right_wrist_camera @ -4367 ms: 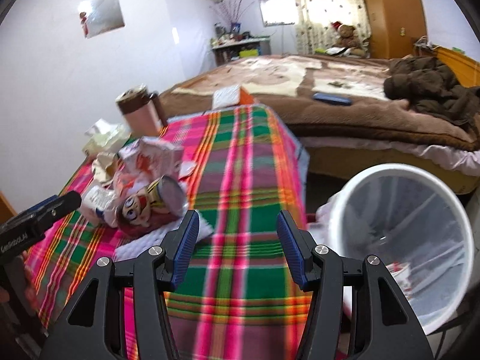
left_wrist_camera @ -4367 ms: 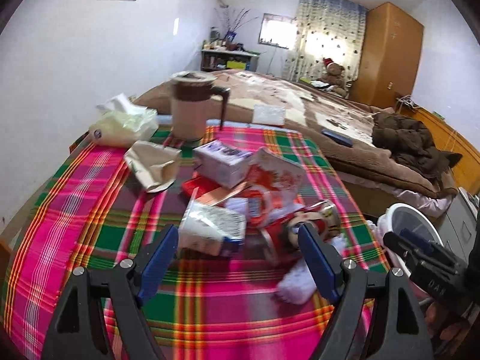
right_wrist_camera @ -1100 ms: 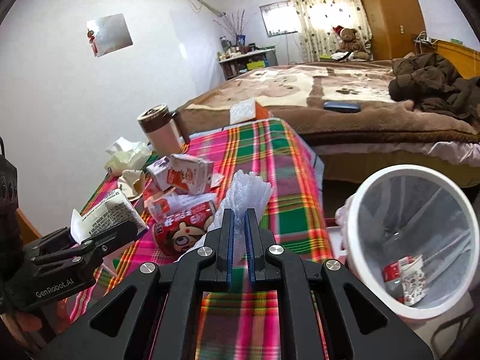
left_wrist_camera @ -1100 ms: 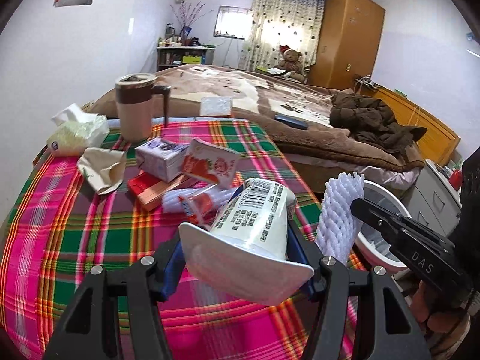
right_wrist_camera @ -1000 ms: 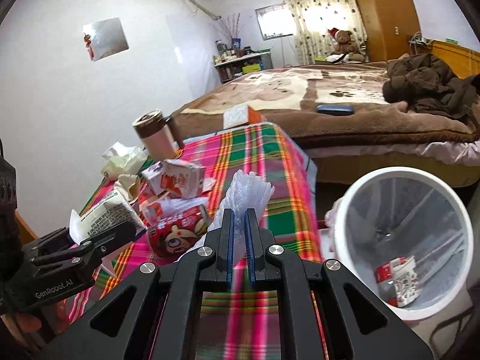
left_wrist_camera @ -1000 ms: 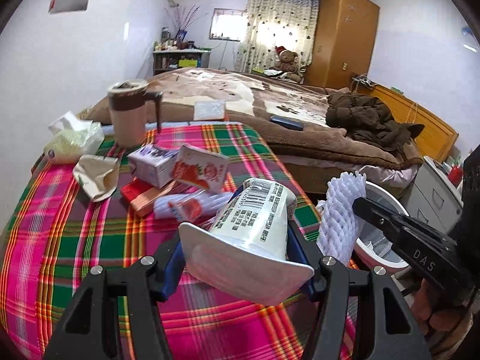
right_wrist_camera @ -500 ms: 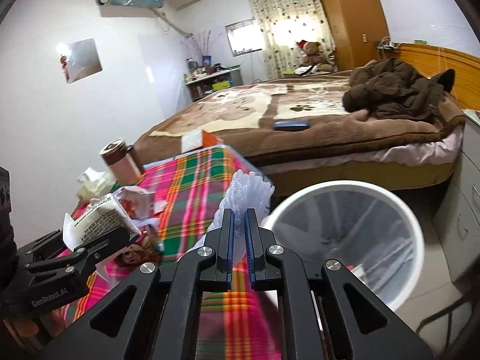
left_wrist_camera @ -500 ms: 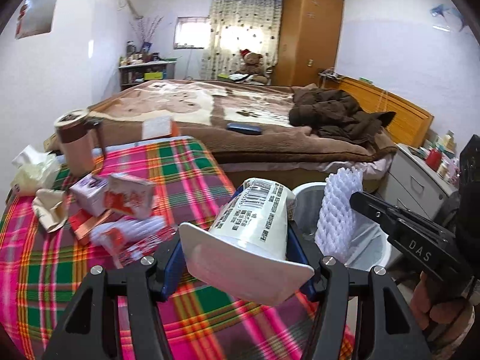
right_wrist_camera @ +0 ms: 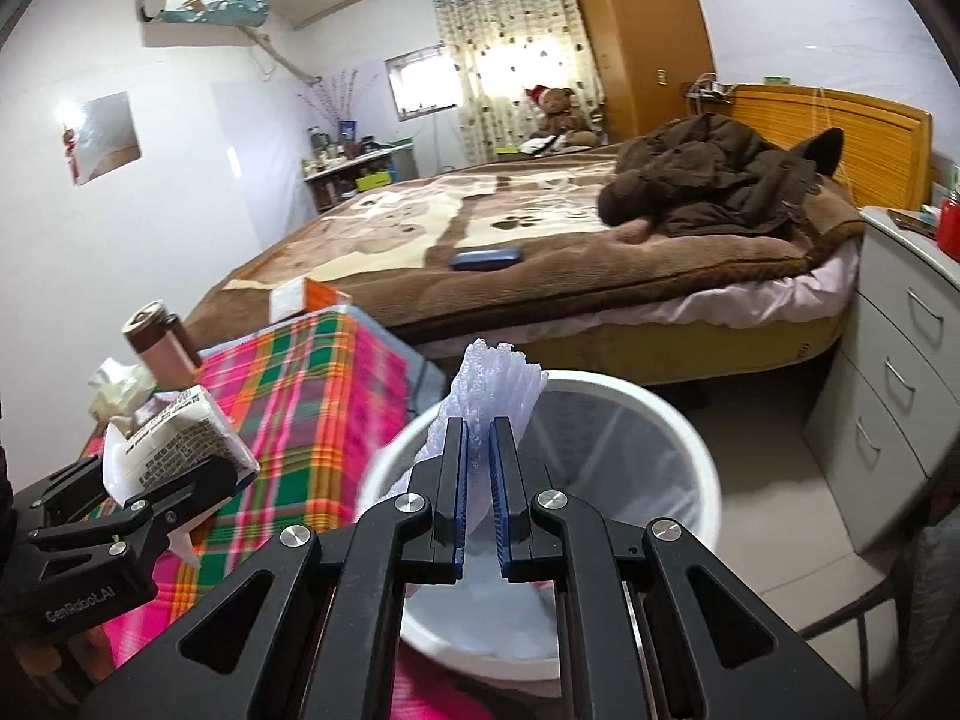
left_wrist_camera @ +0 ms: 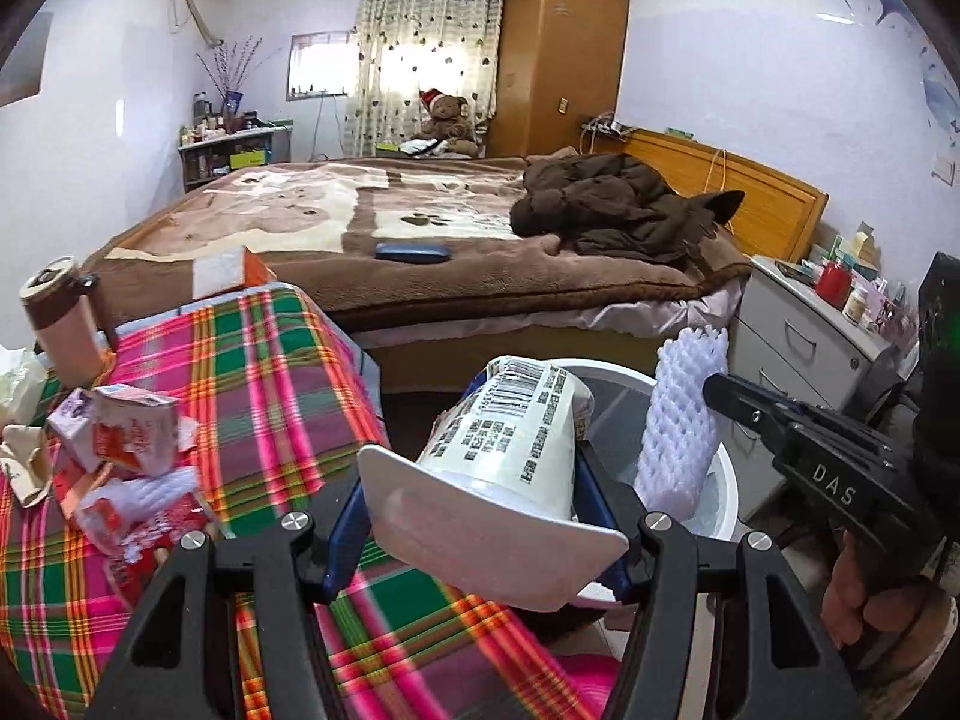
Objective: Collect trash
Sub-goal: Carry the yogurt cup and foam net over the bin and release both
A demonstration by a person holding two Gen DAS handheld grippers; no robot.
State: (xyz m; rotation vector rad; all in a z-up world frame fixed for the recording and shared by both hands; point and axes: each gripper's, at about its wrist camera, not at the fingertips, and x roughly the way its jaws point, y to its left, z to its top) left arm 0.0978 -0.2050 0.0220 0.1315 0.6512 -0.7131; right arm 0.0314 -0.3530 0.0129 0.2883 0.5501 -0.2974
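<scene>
My left gripper (left_wrist_camera: 474,534) is shut on a white printed cup (left_wrist_camera: 510,444) with a barcode, held on its side over the table's right edge, next to the white trash bin (left_wrist_camera: 723,480). My right gripper (right_wrist_camera: 478,480) is shut on a white foam net sleeve (right_wrist_camera: 495,378), right above the bin (right_wrist_camera: 690,450), which is lined with a clear bag. In the left wrist view the sleeve (left_wrist_camera: 684,414) and right gripper (left_wrist_camera: 738,405) stand at the right. The cup (right_wrist_camera: 174,438) shows at the left of the right wrist view. More cartons and wrappers (left_wrist_camera: 120,444) lie on the plaid tablecloth (left_wrist_camera: 270,360).
A brown-lidded mug (left_wrist_camera: 60,324) and tissue pack (left_wrist_camera: 15,378) stand at the table's far left. Behind is a bed (left_wrist_camera: 420,228) with a brown coat (left_wrist_camera: 612,204) and a blue case (left_wrist_camera: 413,252). A grey drawer unit (right_wrist_camera: 900,348) stands right of the bin.
Both grippers have swung right, away from the table's middle toward the bin, still holding the cup and the foam sleeve. The bin now lies directly under the right gripper.
</scene>
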